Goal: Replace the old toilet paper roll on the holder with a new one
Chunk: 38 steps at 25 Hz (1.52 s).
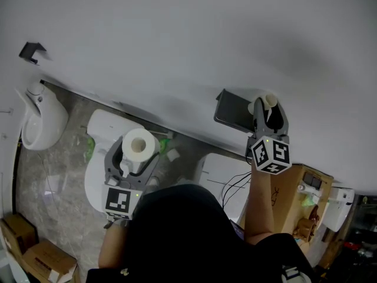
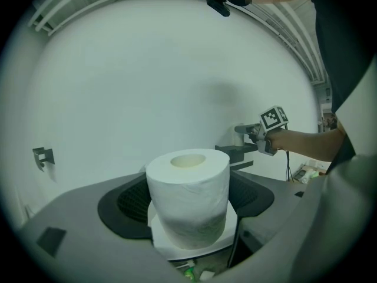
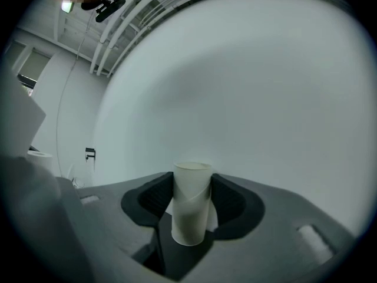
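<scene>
My right gripper [image 1: 268, 106] is open astride the cardboard tube [image 3: 192, 208] on the holder [image 1: 232, 114] — clamp lightly, slide straight off.

Head camera looks steeply down the plain white wall [image 1: 177, 34]; both gripper cameras face it, the left from farther back, catching the right gripper [image 2: 240, 130].

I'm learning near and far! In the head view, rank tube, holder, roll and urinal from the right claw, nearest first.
1. Tube, inside the right claw.
2. Holder, just left of it.
3. Roll, in the left claw.
4. Urinal, far left.
</scene>
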Motion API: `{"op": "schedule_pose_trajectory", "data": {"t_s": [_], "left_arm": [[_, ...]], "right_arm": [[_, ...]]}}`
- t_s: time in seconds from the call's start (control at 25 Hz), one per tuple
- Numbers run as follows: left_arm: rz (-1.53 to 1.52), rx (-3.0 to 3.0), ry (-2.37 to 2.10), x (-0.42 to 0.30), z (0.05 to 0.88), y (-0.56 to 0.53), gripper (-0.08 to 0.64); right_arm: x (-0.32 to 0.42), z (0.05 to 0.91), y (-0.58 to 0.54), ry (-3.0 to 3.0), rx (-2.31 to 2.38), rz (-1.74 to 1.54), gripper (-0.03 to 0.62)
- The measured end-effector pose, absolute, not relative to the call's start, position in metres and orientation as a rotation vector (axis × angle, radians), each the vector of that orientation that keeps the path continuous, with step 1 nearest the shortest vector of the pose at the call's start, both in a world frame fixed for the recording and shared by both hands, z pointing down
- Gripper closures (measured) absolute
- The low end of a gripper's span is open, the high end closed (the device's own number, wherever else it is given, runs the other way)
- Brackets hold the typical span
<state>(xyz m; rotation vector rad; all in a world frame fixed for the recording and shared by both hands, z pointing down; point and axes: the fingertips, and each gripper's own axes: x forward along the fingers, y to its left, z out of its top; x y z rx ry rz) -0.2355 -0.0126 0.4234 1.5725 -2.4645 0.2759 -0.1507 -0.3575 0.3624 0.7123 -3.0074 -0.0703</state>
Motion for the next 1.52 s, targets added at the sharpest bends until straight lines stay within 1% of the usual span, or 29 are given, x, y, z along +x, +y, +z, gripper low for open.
{"op": "schedule_pose_trajectory", "data": {"t_s": [0.12,0.6,0.76,1.52], "left_arm": [[0.258,1.573,-2.457,-0.234,0.421,-0.011,0.161],[0.224,1.708,-2.371,-0.221,0.417,-0.010,0.161],[0.298,1.838,-2.339,-0.218,0.423,-0.011,0.161],[0.326,2.107,-2.111,-0.173,0.432,-0.035,0.161]], "right_arm": [[-0.149,0.361,-0.353,-3.004,0.712,-0.071,0.402],[-0.105,0.343,-0.303,-3.035,0.744,-0.034,0.403],[-0.085,0.353,-0.285,-3.007,0.774,-0.005,0.403],[0.012,0.409,-0.212,-2.872,0.920,0.170,0.403]]}}
